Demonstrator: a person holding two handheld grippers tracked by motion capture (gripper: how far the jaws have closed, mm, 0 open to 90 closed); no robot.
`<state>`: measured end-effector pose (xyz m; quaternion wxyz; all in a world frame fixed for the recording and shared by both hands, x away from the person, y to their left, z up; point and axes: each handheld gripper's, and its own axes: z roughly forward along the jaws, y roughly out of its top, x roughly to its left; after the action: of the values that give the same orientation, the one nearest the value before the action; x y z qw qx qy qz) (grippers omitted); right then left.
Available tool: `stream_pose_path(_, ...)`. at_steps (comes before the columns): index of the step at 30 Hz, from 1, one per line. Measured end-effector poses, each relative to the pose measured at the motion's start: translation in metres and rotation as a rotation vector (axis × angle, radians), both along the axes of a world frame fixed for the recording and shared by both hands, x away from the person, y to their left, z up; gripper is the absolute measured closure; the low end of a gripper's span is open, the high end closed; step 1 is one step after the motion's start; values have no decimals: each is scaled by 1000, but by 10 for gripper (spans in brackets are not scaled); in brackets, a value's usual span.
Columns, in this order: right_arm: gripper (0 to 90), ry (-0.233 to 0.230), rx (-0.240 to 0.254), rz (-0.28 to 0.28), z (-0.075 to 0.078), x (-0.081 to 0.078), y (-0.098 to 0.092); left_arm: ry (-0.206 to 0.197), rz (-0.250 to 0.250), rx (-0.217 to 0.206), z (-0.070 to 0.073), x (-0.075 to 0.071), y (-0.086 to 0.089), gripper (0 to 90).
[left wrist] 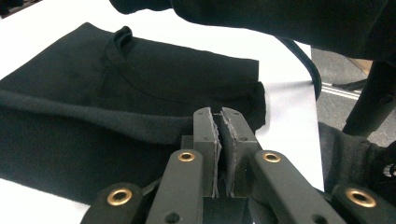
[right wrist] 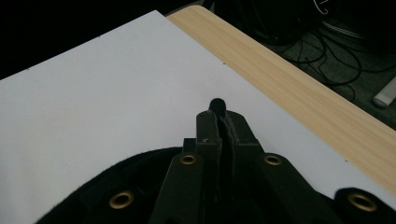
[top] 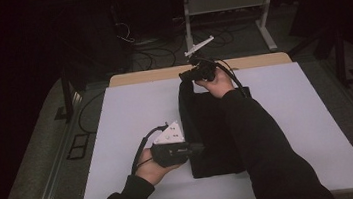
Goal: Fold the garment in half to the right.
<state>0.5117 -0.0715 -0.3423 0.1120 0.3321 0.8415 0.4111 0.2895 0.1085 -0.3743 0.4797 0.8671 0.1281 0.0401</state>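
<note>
Black garment (top: 207, 131) pinched between both hand-held grippers (top: 185, 76).

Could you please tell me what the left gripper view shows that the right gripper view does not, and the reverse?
Left gripper view alone: the black shirt's folded body and neckline spread on the white board, a cable, and a dark sleeve overhead. Its tongs are closed on the shirt's edge.

Right gripper view alone: the wooden table edge, floor cables, and a small tuft of black cloth poking above its closed tongs.

Both: white board, black shirt, tongs pinching cloth.
</note>
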Motion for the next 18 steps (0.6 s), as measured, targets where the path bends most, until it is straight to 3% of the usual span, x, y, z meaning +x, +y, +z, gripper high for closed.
stream_pose_path(18, 839, 7, 6, -49, -7, -2, -35, 8, -32, -16, -1, 6, -31, 838)
